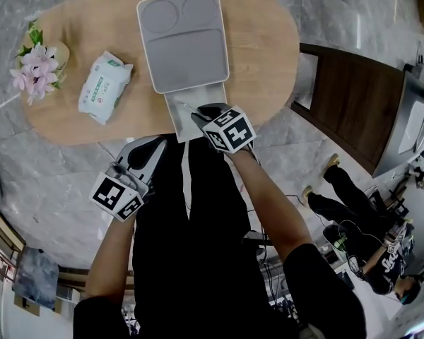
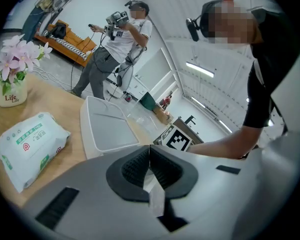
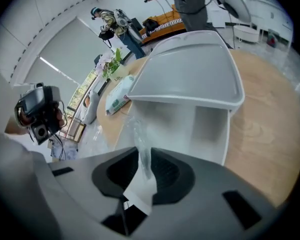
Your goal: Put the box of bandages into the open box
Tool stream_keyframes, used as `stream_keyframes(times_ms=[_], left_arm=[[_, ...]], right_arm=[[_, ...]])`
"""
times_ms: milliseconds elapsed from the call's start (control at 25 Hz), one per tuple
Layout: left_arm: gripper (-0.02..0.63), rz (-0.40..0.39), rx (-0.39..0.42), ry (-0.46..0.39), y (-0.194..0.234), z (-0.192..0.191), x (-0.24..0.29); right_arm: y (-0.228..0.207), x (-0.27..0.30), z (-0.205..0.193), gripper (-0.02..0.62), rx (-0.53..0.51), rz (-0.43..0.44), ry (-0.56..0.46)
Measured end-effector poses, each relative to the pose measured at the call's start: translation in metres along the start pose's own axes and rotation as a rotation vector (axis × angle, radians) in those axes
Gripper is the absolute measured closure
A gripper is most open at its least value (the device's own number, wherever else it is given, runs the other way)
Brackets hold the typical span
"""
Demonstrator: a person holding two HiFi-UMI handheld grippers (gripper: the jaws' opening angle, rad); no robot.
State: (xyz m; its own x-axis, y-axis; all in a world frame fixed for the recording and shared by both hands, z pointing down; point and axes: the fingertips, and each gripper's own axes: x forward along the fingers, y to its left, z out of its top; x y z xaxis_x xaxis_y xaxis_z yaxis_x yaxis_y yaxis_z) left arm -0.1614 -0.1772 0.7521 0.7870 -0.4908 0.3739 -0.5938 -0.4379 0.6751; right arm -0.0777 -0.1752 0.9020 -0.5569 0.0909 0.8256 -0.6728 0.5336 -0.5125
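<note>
The grey open box (image 1: 196, 122) stands on the oval wooden table (image 1: 268, 55), its lid (image 1: 184, 41) tipped back. My right gripper (image 1: 198, 111) reaches over the box's near edge. In the right gripper view its jaws (image 3: 144, 166) stand slightly apart with a thin clear plastic piece (image 3: 141, 141) upright between them, in front of the box's inner compartments (image 3: 210, 129). I cannot tell whether this piece is the bandage box. My left gripper (image 1: 154, 149) hangs short of the table edge, pads (image 2: 140, 164) together, nothing held.
A white and green tissue pack (image 1: 104, 85) and a pot of pink flowers (image 1: 37, 66) sit on the table's left part. A dark wooden cabinet (image 1: 360, 104) stands to the right. People (image 1: 360, 239) stand nearby on the marble floor.
</note>
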Motion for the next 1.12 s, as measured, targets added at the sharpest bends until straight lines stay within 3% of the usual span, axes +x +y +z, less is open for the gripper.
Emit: stream_keyframes(times_ms=[120, 440, 760, 960, 1120], left_arm=[[0.589, -0.005, 0.003, 0.001, -0.001, 0.000, 0.002], [0.589, -0.010, 0.002, 0.001, -0.004, -0.003, 0.005], [0.589, -0.008, 0.030, -0.030, -0.017, 0.013, -0.004], [0.589, -0.008, 0.066, -0.088, -0.046, 0.058, -0.025], [0.589, -0.027, 0.113, -0.148, -0.081, 0.107, -0.055]], right_arm=[[-0.004, -0.004, 0.003, 0.449, -0.004, -0.021, -0.012], [-0.018, -0.023, 0.013, 0.439, -0.142, -0.143, -0.019], [-0.012, -0.060, 0.025, 0.436, -0.197, -0.200, -0.051], [0.020, -0.123, 0.051, 0.437, -0.244, -0.207, -0.150], [0.078, -0.196, 0.092, 0.480, -0.296, -0.169, -0.322]])
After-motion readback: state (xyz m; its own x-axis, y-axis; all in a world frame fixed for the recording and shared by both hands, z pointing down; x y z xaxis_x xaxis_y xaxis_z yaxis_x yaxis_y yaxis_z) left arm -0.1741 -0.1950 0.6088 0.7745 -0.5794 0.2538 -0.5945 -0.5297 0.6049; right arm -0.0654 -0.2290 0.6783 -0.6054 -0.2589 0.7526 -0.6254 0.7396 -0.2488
